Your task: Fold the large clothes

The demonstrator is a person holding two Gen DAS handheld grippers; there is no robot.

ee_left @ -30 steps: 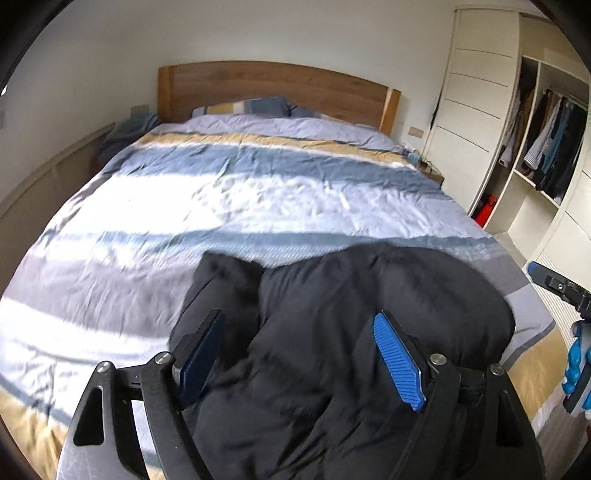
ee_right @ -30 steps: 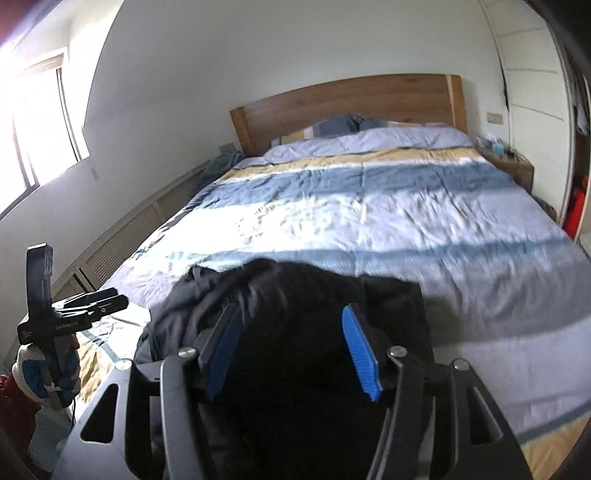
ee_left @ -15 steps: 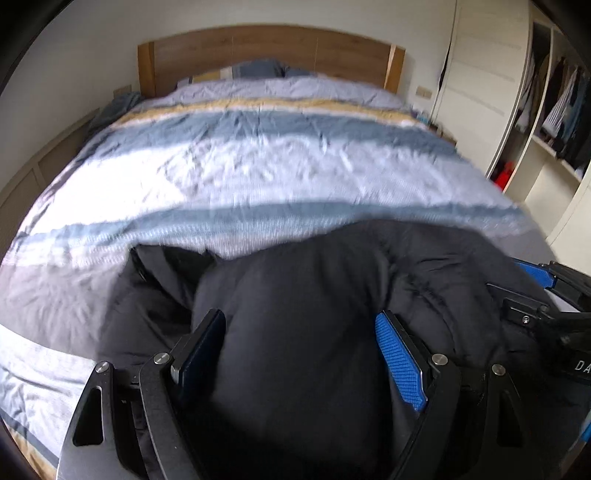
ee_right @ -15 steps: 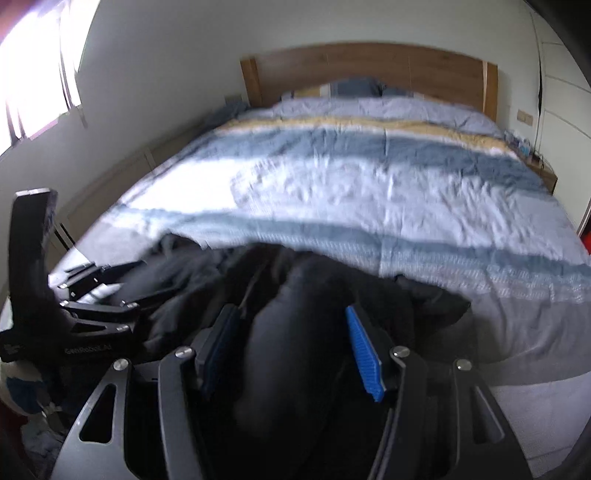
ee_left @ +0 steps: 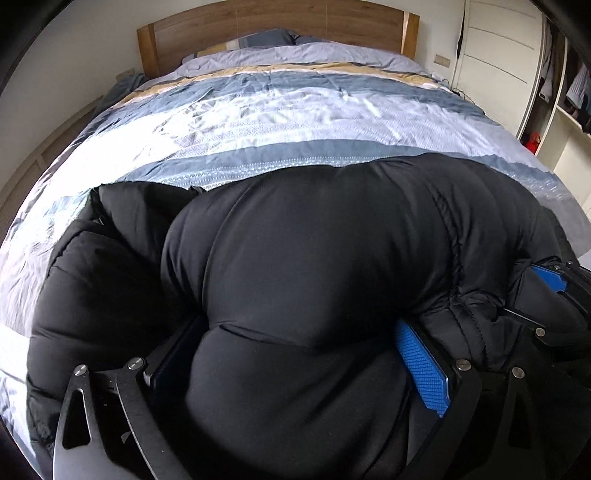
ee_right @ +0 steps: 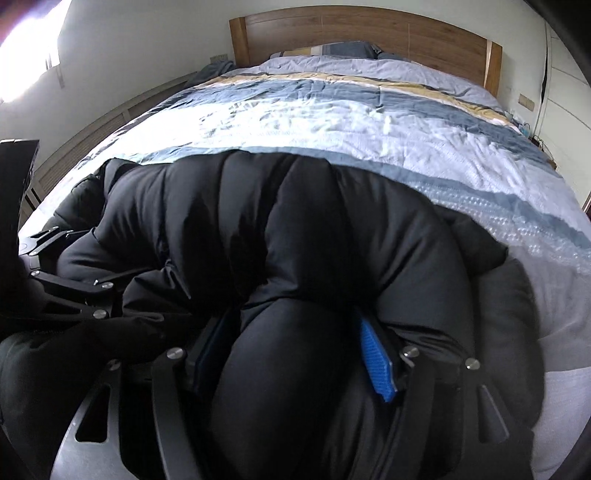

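A black puffer jacket [ee_left: 314, 240] [ee_right: 314, 221] lies bunched on the near end of the striped bed [ee_left: 295, 110] [ee_right: 332, 110]. My left gripper [ee_left: 295, 328] straddles a thick fold of it; its jaws are opening, and the blue right pad [ee_left: 421, 365] shows mostly bare beside the bulging fabric. A narrower fold sits between the pads [ee_right: 375, 358] of my right gripper [ee_right: 291, 321]; those jaws are opening too but still pinch the fabric. Each gripper shows at the edge of the other's view, sunk in the jacket [ee_left: 546, 280] [ee_right: 74, 280].
A wooden headboard [ee_left: 277, 18] and pillows [ee_left: 258, 38] stand at the far end. A white wardrobe [ee_left: 498, 55] with open shelves of clothes [ee_left: 576, 92] is on the right. A bright window [ee_right: 22, 55] and a low slatted panel [ee_right: 92, 129] line the left wall.
Both grippers have come down and forward with the jacket, which now rests spread on the bed. The left jaws stand wider than before; the right jaws are slightly wider.
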